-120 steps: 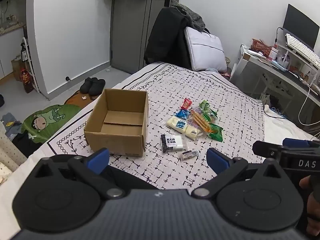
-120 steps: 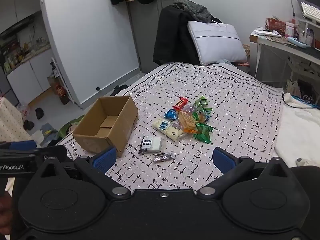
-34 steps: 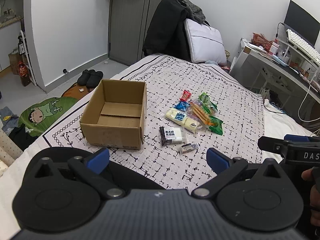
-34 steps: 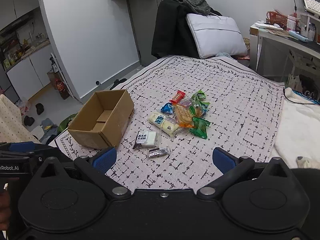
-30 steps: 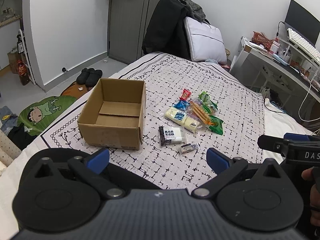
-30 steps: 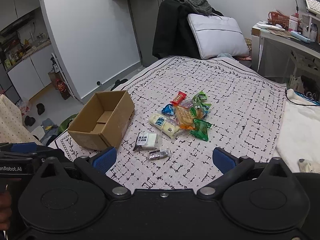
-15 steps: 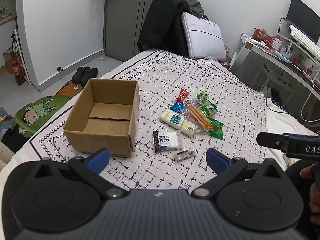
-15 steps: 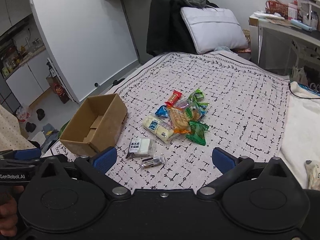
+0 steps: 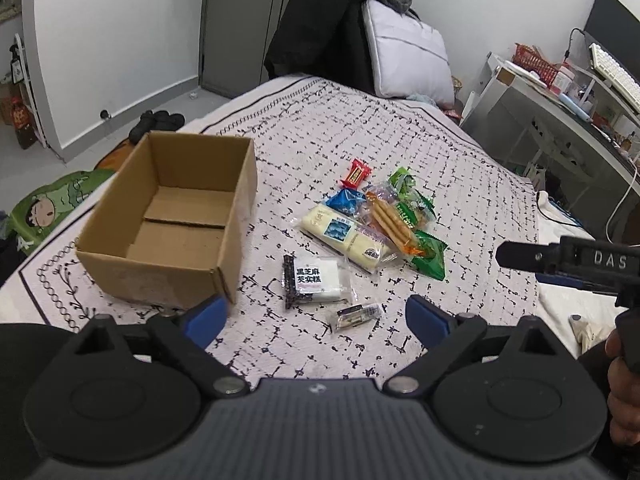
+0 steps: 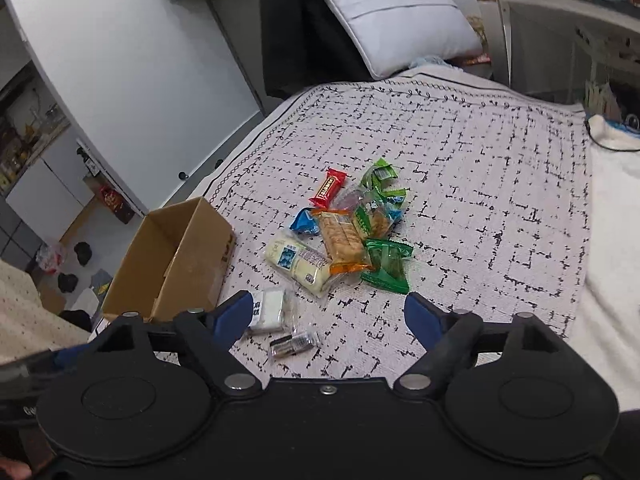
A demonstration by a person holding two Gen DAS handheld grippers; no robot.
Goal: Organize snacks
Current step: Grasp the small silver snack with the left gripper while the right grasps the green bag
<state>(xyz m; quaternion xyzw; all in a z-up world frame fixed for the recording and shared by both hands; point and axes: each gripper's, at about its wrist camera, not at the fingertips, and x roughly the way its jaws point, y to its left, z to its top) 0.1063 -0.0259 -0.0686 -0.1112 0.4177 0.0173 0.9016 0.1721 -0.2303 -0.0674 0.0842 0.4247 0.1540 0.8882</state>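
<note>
An open, empty cardboard box [image 9: 172,220] [image 10: 176,256] stands on the patterned bedspread [image 9: 460,184]. To its right lies a pile of wrapped snacks: a red bar [image 9: 355,173], a blue pack [image 9: 346,201], a long white pack [image 9: 344,236], an orange cracker pack [image 9: 390,220] and green packs [image 9: 430,256]. Nearer lie a white cake pack [image 9: 314,280] and a small dark wrapper [image 9: 356,316]. My left gripper [image 9: 316,316] is open, above the near bed edge. My right gripper [image 10: 328,316] is open, hovering short of the pile, with the cake pack [image 10: 268,310] by its left finger.
A chair with a dark coat [image 9: 320,32] and a grey pillow [image 9: 404,52] stand at the bed's far end. A desk with clutter [image 9: 560,92] is at the right. Slippers [image 9: 156,122] and a green cartoon mat [image 9: 44,208] lie on the floor at the left.
Both grippers have moved forward and lower toward the snacks; box and packs look larger. The right view has tilted down and left. No snack has moved.
</note>
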